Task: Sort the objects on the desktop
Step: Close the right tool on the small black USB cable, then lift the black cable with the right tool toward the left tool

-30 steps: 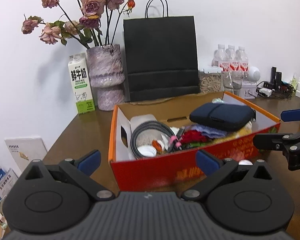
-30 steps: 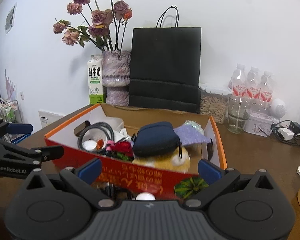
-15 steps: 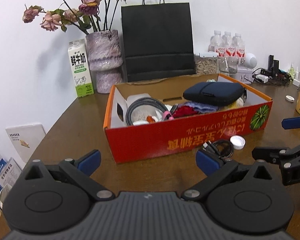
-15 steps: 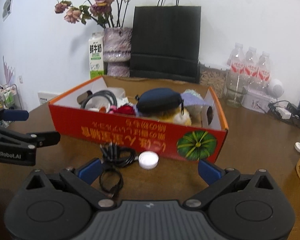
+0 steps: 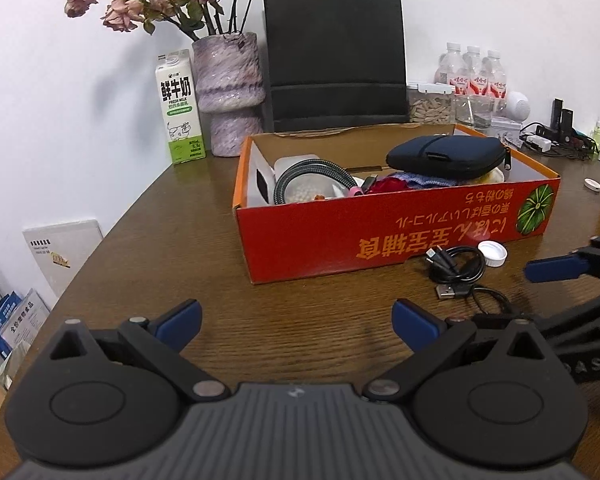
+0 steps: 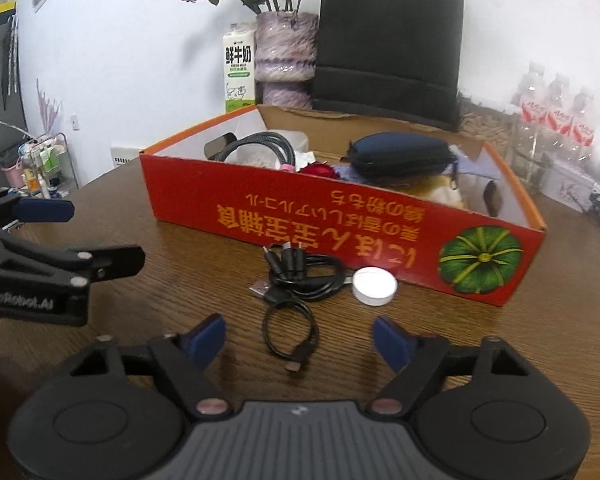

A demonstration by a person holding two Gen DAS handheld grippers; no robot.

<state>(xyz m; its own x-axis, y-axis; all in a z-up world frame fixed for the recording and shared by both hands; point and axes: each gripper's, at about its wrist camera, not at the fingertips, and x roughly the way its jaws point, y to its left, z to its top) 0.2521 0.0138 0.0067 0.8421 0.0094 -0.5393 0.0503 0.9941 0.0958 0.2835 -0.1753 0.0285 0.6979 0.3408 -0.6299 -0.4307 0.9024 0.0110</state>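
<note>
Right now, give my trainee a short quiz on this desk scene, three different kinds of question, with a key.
1. True or false: the black cable lies inside the red box.
2. Which touches or nearly touches the cable? A) milk carton B) white cap C) vase
3. Fill in: the right gripper, jaws closing with nothing pressed yet, has the cable's ____ loop between its fingers.

Key
1. False; it lies on the table, in front of the box.
2. B
3. near
</note>
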